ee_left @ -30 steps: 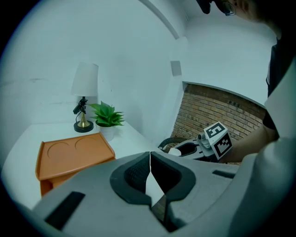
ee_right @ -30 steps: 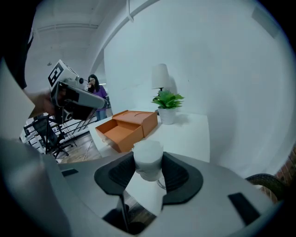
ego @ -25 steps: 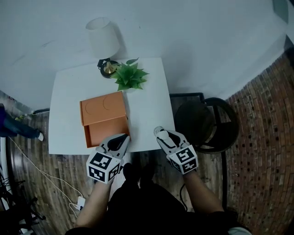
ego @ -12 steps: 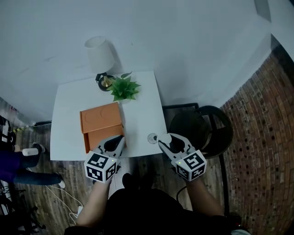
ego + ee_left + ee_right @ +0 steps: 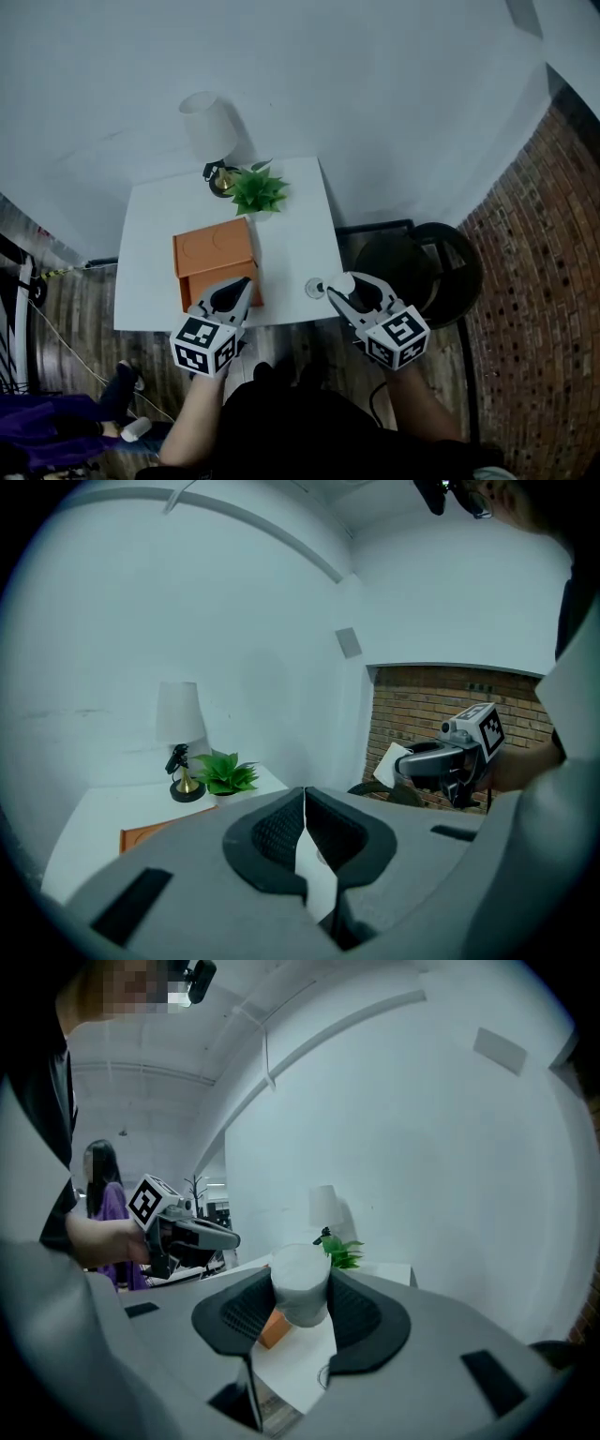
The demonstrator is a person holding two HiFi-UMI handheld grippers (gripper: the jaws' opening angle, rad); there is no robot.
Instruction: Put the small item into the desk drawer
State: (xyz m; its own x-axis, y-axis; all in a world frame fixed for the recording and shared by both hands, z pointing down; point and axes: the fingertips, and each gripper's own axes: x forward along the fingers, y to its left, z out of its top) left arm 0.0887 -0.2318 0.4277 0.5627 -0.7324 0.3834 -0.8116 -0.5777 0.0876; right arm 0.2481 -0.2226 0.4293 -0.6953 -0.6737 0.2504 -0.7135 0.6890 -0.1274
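Note:
A small white cylinder [image 5: 300, 1290] sits between the pads of my right gripper [image 5: 301, 1314], which is shut on it. In the head view that gripper [image 5: 338, 287] hovers at the front right edge of the white table [image 5: 291, 248] with the cylinder [image 5: 344, 280] at its tip. An orange drawer box [image 5: 214, 247] stands on the table's left half, and its drawer part [image 5: 217, 284] reaches toward the front edge. My left gripper [image 5: 240, 287] is just in front of that drawer, with its jaws [image 5: 305, 810] shut on nothing.
A small ring [image 5: 314, 288] lies on the tabletop left of the right gripper. A white lamp [image 5: 208, 125] and a green plant [image 5: 258, 190] stand at the back of the table. A black round chair [image 5: 414, 264] is on the right, and a person in purple [image 5: 42, 441] at lower left.
My right gripper has drawn back and to the right with the white cylinder, uncovering the ring on the table. The left gripper stays by the drawer. The head camera has shifted.

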